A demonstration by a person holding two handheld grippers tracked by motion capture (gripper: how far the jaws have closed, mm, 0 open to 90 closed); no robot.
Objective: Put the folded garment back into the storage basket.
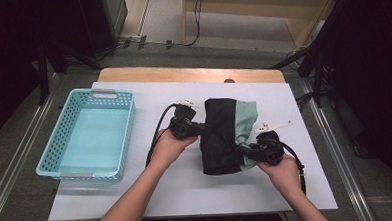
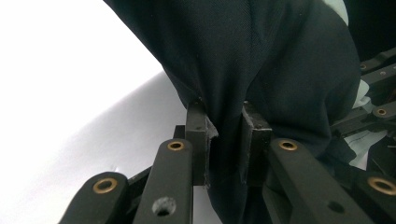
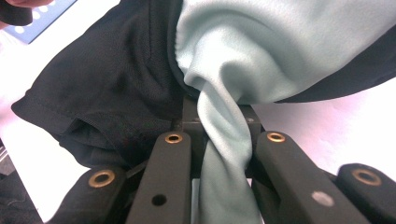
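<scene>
At the far left of the high view we see a light blue perforated plastic basket (image 1: 87,135) standing on the white-covered counter (image 1: 187,191), well apart from the work. To its right, our left hand (image 1: 171,144) comes up from the bottom edge holding the left tongs (image 1: 204,129), which reach sideways to the left edge of a black garment with a pale mint-green fabric lining (image 1: 225,134). In the left gripper view the left tongs (image 2: 226,140) are clenched on a fold of the black cloth (image 2: 261,60), which is pinched between the two pads and bunches upward from them.

The garment lies roughly in the middle of the counter, folded into a dark bundle with the mint-green fabric showing along its right side. It sits between our two hands, held at both sides.

At the right, our right hand (image 1: 282,169) holds the right tongs (image 1: 246,151) at the garment's lower right edge. In the right gripper view the right tongs (image 3: 219,128) are clenched on a twisted strand of the mint-green fabric (image 3: 261,51), with the black cloth gathered just beside it on that view's left.
</scene>
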